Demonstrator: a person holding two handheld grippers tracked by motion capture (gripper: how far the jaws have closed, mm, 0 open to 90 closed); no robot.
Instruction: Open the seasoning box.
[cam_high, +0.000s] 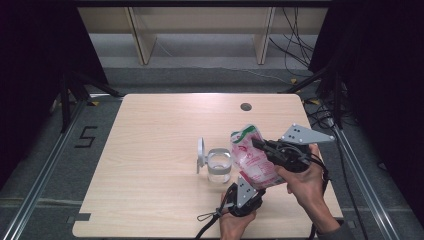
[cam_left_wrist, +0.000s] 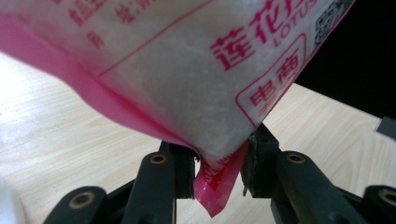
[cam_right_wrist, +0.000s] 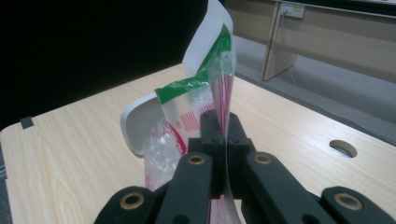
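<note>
High view: one pink-printed plastic bag hangs above the desk between the two grippers, beside one clear glass jar with its hinged lid open.

Left gripper view: the left gripper has its fingers around the bag's bottom corner, touching it on both sides.

Right gripper view: the right gripper has its fingers clamped on the bag's edge below the green strip; a cable hole shows in the desk.
</note>
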